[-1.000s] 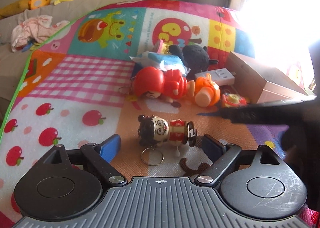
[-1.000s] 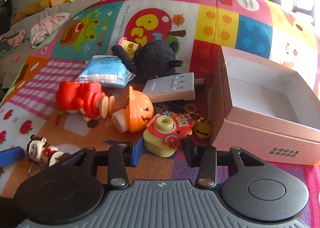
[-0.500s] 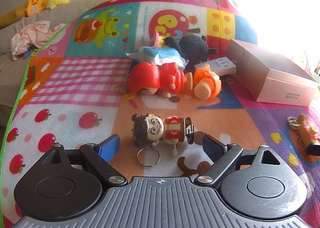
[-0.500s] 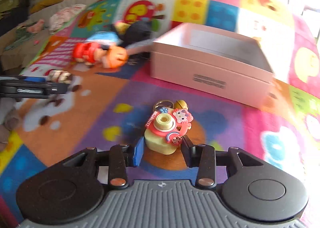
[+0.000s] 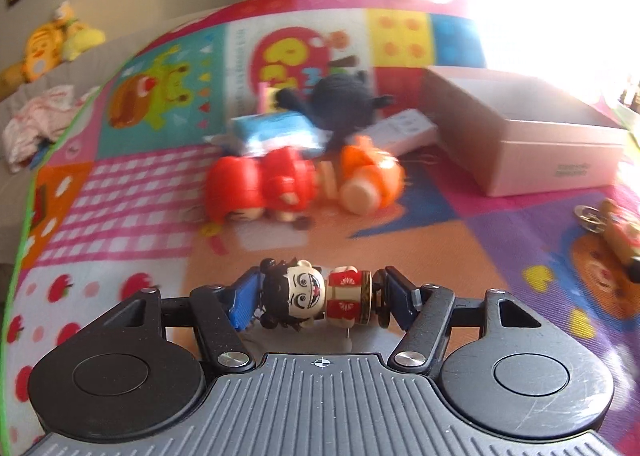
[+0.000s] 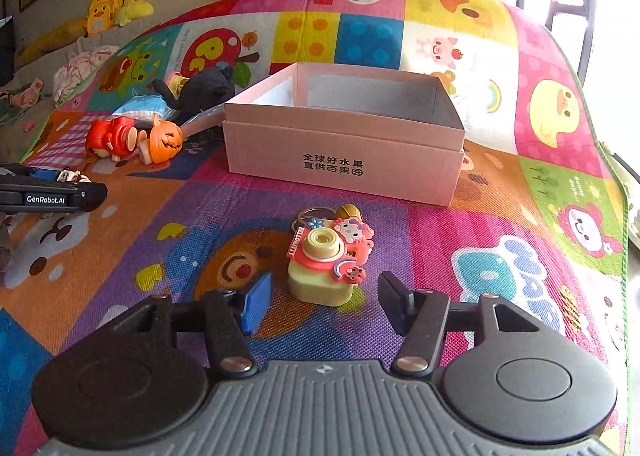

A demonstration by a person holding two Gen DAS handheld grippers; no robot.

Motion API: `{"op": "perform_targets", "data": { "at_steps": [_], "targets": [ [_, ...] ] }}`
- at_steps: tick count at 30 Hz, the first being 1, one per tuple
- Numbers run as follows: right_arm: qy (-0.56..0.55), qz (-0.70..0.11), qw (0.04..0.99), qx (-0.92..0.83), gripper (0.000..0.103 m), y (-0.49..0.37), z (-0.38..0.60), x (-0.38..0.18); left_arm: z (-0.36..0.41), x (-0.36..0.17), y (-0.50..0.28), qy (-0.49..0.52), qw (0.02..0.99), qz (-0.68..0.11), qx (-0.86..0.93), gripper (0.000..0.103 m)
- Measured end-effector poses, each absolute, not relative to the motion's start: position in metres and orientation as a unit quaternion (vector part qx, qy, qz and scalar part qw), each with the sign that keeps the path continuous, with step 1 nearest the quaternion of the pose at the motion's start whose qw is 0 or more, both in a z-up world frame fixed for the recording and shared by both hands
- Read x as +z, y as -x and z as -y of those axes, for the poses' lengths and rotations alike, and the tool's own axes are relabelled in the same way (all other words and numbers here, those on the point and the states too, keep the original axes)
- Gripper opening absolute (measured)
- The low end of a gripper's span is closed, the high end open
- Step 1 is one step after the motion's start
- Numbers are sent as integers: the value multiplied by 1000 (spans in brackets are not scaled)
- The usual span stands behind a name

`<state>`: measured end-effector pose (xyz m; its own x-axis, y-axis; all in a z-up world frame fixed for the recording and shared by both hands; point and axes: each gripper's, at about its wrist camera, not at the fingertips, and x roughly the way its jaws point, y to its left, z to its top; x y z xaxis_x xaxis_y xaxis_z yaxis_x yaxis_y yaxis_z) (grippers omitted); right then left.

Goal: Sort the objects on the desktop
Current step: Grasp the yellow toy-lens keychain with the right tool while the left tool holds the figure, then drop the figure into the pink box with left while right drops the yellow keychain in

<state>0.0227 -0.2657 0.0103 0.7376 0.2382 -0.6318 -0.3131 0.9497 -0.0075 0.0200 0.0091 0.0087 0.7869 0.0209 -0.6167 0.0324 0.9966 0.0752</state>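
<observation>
Figurine keychain (image 5: 316,296) lying crosswise between the left gripper (image 5: 318,294) fingers, jaws closing, blue pad at the hair, dark pad at the feet, both apparently touching. Camera keychain (image 6: 326,262) sitting on the play mat (image 6: 500,215) near its front edge, in front of the pink box (image 6: 344,163); right gripper (image 6: 320,298) jaws opening, clear gaps either side, gripping nothing.
</observation>
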Motion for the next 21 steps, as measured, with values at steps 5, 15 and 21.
{"op": "perform_targets", "data": {
  "at_steps": [5,15,21],
  "targets": [
    [58,-322,934,143,66,-29,264,11,20,9,-3,-54,936,-338,-84,73],
    [59,-344,923,163,45,-43,252,10,29,7,13,-64,933,-341,-90,81],
    [61,-345,918,188,44,-27,251,22,36,10,8,-61,935,-341,-73,74]
  ]
}}
